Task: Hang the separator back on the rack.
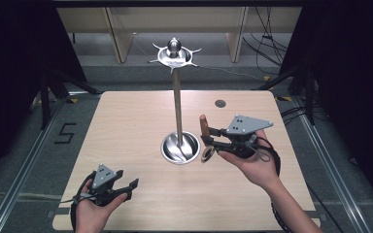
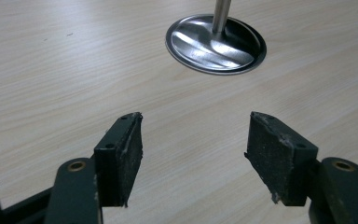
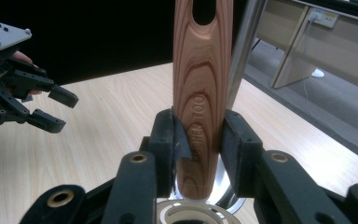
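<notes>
Right of the table's centre, the right gripper (image 1: 212,141) clamps a wooden handle (image 3: 201,88) upright, beside the steel stand (image 1: 178,104). Its varnished wood looks stiff, light and somewhat slippery; the grip sits low, near the metal ring end, probably steadiest there. Near the front-left corner, the left gripper (image 1: 125,187) is spread wide, empty.

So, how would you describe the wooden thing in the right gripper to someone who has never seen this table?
Find the tall steel stand rising from its round base at the middle of the wooden table. Just right of that base, the right gripper clamps an upright wooden handle. It is reddish, grained, with a slot near its top; everything around it is metal or black.
</notes>
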`<move>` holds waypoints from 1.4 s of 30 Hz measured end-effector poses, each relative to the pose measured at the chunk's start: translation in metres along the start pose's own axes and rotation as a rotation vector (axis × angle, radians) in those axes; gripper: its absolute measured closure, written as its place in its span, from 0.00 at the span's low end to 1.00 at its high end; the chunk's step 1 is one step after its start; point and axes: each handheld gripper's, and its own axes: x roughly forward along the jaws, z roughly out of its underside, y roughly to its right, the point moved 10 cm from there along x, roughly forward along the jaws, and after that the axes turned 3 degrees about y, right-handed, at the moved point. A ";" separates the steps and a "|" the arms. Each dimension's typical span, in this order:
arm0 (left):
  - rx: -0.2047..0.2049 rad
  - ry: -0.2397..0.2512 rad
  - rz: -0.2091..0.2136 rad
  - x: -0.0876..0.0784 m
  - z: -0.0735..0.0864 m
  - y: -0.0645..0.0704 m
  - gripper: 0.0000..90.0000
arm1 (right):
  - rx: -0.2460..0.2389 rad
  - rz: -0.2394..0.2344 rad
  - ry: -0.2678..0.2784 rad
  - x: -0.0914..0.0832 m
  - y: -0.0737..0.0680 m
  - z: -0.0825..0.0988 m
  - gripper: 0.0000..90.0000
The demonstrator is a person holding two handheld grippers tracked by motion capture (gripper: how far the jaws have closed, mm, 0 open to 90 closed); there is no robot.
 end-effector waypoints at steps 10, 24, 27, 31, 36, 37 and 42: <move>0.007 0.000 0.010 -0.001 -0.001 0.001 0.39 | 0.020 -0.003 0.032 0.000 0.003 -0.014 0.76; 0.040 0.036 -0.010 -0.003 -0.006 0.000 0.39 | 0.048 0.012 0.021 -0.007 0.014 -0.024 0.76; 0.034 0.048 -0.022 -0.005 -0.008 -0.002 0.39 | 0.043 0.022 0.035 -0.008 0.019 -0.027 0.76; 0.028 0.044 -0.017 -0.004 -0.007 -0.001 0.39 | 0.047 0.026 0.031 -0.010 0.023 -0.027 0.76; 0.033 0.035 -0.011 -0.003 -0.005 0.000 0.39 | 0.067 0.034 0.042 -0.012 0.029 -0.030 0.76; 0.041 0.038 -0.010 -0.003 -0.006 -0.001 0.39 | 0.048 0.039 0.034 -0.013 0.032 -0.030 0.76; 0.024 0.039 -0.016 -0.003 -0.006 0.000 0.38 | 0.074 0.036 0.031 -0.013 0.032 -0.034 0.76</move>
